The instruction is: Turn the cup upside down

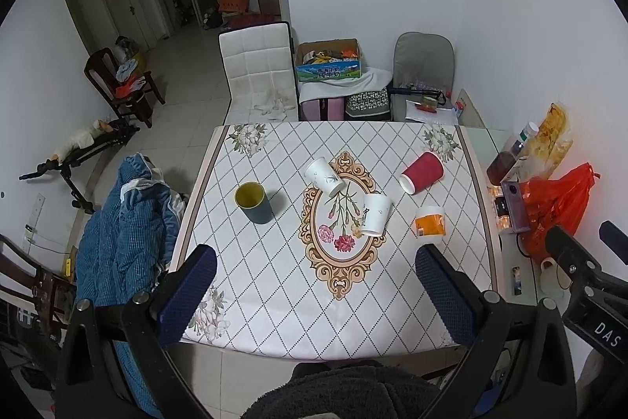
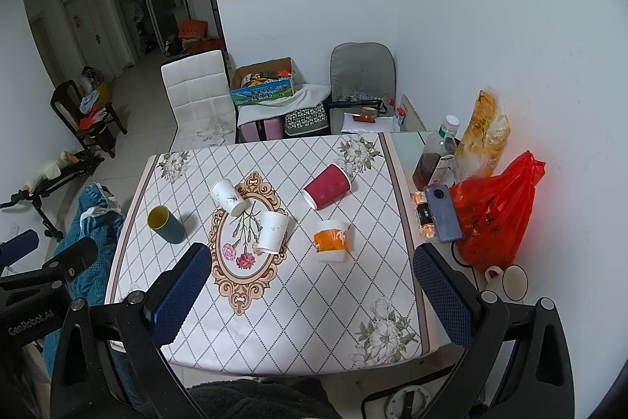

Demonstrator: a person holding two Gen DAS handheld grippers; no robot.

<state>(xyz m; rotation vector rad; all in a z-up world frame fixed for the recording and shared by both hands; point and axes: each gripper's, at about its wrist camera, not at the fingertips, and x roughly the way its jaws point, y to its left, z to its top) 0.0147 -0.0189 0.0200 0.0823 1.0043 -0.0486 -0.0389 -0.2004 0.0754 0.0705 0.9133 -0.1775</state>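
Several cups sit on the patterned tablecloth (image 1: 274, 281). A dark blue cup with a yellow inside (image 1: 254, 202) (image 2: 165, 224) stands upright at the left. A white paper cup (image 1: 324, 176) (image 2: 228, 196) lies tilted near the middle. Another white cup (image 1: 375, 214) (image 2: 272, 232) stands upside down beside it. A red ribbed cup (image 1: 422, 172) (image 2: 327, 186) lies on its side. An orange and white cup (image 1: 430, 221) (image 2: 331, 240) stands upside down. My left gripper (image 1: 316, 291) is open and empty above the near edge. My right gripper (image 2: 312, 293) is open and empty, also above the near part of the table.
A red plastic bag (image 2: 494, 211), a phone (image 2: 443, 213), a bottle (image 2: 435, 156), a snack bag (image 2: 484, 132) and a white mug (image 2: 508, 281) crowd the glass strip on the right. A blue jacket (image 1: 125, 222) hangs at the left. Chairs (image 1: 259, 69) and a box (image 1: 329, 59) stand behind.
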